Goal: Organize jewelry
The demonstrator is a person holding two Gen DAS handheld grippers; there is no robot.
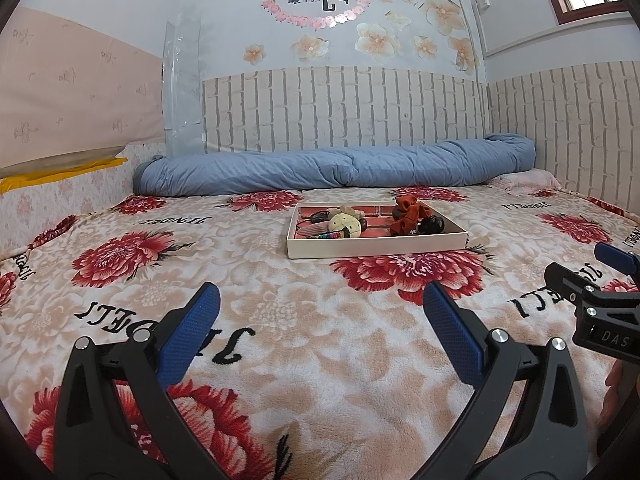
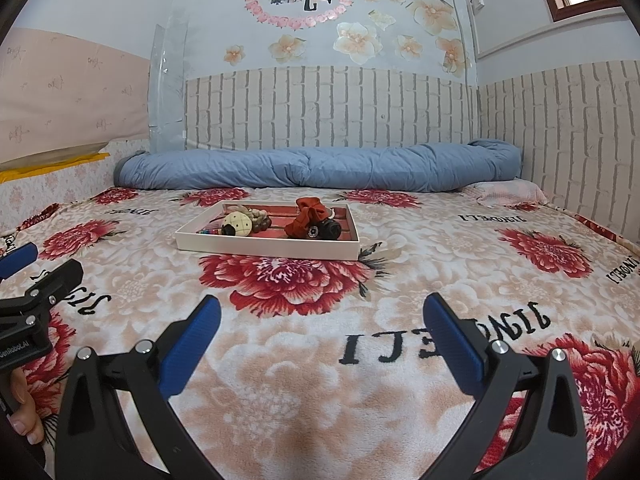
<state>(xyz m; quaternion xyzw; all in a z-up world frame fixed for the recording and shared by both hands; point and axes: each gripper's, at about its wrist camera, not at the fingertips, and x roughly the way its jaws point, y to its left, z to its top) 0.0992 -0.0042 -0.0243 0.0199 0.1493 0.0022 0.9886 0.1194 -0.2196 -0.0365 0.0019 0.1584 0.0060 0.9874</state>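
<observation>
A shallow white tray (image 1: 376, 247) with a red brick-pattern floor lies on the floral blanket, well ahead of both grippers; it also shows in the right wrist view (image 2: 268, 249). In it lie a rust-red scrunchie (image 1: 410, 216) (image 2: 308, 214), a cream round plush hair piece (image 1: 345, 223) (image 2: 237, 225), a black hair tie (image 1: 432, 225) (image 2: 330, 231) and a striped clip (image 1: 332, 236). My left gripper (image 1: 322, 300) is open and empty over the blanket. My right gripper (image 2: 322, 312) is open and empty too, and shows at the right edge of the left wrist view (image 1: 612, 256).
A rolled blue quilt (image 1: 336, 168) lies along the brick-pattern wall behind the tray. A pink cloth (image 1: 528, 180) sits in the far right corner. A yellow-edged pad (image 1: 60, 172) lies at the left side. The floral blanket (image 1: 320, 340) covers the bed.
</observation>
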